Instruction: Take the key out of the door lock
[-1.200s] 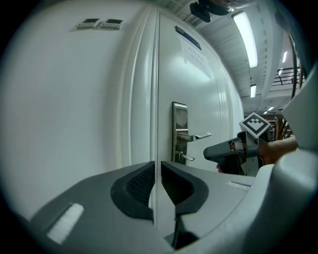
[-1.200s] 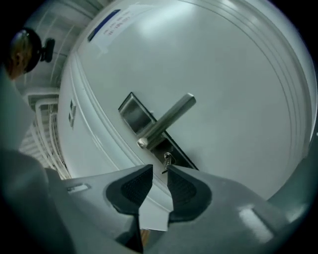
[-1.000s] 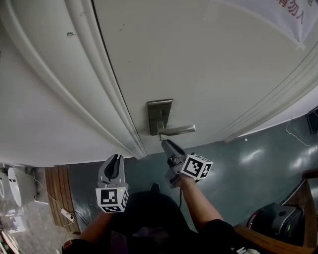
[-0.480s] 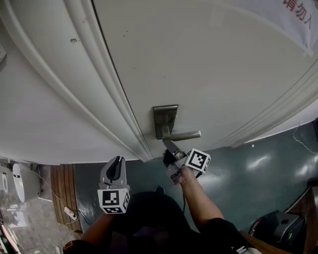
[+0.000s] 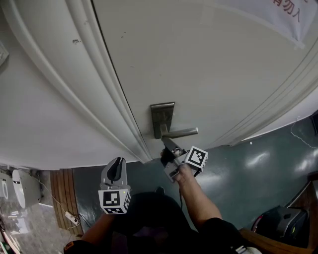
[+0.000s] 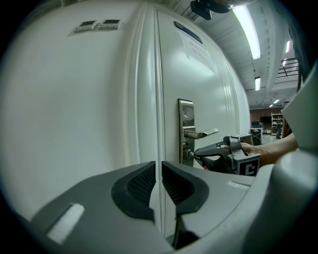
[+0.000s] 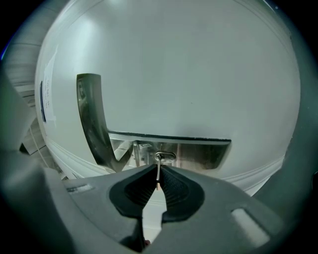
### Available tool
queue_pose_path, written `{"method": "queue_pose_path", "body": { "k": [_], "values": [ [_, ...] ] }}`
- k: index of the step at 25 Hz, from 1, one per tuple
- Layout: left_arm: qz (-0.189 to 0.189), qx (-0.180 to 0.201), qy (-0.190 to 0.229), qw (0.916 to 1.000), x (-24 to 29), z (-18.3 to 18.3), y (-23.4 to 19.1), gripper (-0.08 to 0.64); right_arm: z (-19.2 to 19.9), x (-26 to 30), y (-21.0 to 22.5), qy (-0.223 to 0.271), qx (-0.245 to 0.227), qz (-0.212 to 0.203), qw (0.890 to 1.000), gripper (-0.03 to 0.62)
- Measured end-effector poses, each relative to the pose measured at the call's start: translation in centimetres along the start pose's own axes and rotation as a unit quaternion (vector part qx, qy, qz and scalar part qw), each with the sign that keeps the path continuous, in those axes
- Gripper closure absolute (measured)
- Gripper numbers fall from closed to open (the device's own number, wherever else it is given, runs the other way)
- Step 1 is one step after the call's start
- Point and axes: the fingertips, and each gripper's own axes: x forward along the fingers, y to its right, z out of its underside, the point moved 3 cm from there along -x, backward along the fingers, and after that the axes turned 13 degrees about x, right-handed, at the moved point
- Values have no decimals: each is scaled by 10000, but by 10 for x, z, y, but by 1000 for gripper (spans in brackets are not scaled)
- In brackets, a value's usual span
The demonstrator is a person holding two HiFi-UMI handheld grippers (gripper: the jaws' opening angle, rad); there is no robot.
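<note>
A steel lock plate with a lever handle sits on the white door. My right gripper reaches up to the plate just below the lever. In the right gripper view the thin key sticks out of the keyhole. It stands between the pads of my right gripper, whose jaws are closing and touch it at the tips. The left gripper view shows that right gripper at the plate. My left gripper hangs lower left, shut and holding nothing.
The door frame runs along the door's left edge, close to the lock plate. A printed sign hangs at the door's top right. On the floor a power strip lies at the left and a dark bag at the lower right.
My right gripper has risen from below the lever to the keyhole, and its jaws have come together around the key. The left gripper has stayed where it was.
</note>
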Motion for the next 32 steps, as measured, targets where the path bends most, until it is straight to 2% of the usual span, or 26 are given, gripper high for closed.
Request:
{"method": "queue_pose_path", "body": {
  "k": [10,18,25,32],
  "values": [
    [97,-111,149,9998,-7,0,-5,506,18,-21,3,53,125,27,9999,577],
    [432,-168,230,9987,-16,9,-1,507,44,-52,3,277,39,40,9996,577],
    [902,-131,319,9953,-38,18,3,541,87,-80,-13,655,-342,21,9973,577],
    [1390,-5,564,9887,-87,31,-9,541,156,-107,-16,1114,-619,46,9918,577]
  ]
}}
